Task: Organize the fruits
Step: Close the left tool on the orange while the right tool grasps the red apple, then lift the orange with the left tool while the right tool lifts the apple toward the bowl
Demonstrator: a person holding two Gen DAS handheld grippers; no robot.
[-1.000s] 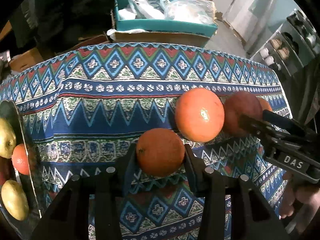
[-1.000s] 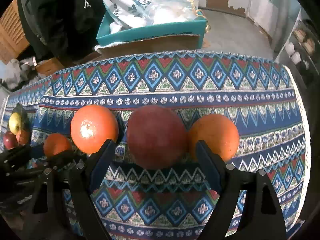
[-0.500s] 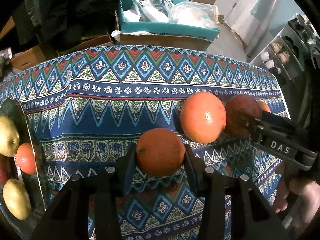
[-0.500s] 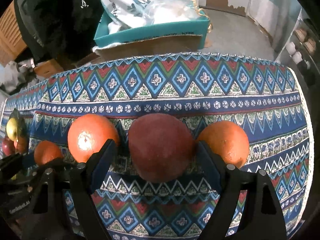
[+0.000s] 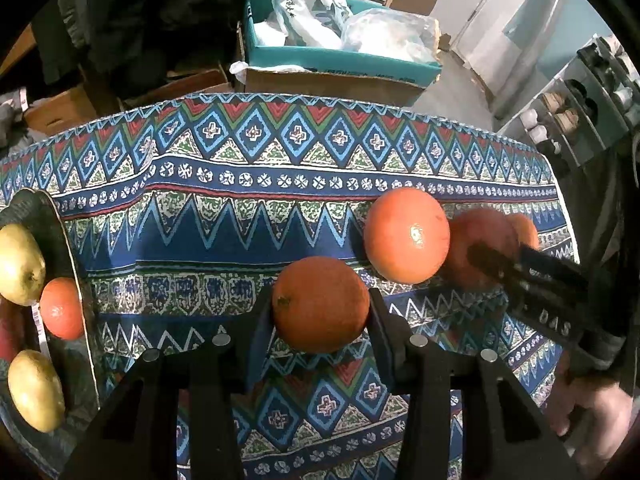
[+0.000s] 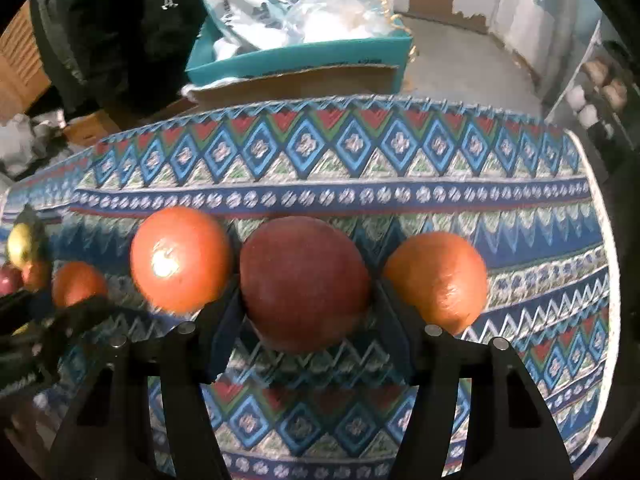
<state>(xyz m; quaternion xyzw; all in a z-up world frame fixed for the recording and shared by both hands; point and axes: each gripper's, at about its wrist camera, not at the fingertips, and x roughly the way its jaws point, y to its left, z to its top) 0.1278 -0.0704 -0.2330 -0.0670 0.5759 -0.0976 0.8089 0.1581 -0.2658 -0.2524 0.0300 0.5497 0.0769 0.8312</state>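
My left gripper (image 5: 320,308) is shut on an orange (image 5: 320,296), held just over the patterned tablecloth (image 5: 280,160). My right gripper (image 6: 304,304) has a dark red apple (image 6: 304,276) between its fingers; its jaws are closing and both pads touch the apple's sides. A larger orange-red fruit (image 6: 180,258) lies left of the apple and another orange (image 6: 436,280) lies right of it. In the left wrist view the right gripper (image 5: 498,256) shows at the right, around the apple (image 5: 480,240). The big orange-red fruit (image 5: 406,236) sits between the two grippers.
A dark plate (image 5: 66,236) at the left table edge carries two yellow fruits (image 5: 20,264) and a small orange fruit (image 5: 60,308). Behind the table stands a teal box (image 5: 340,60) with plastic bags. A shelf (image 5: 580,112) stands at the right. A hand (image 5: 592,408) holds the right gripper.
The right gripper's fingers have drawn in from a wide stance until they touch the red apple. The left gripper keeps its grip on the orange and has barely shifted.
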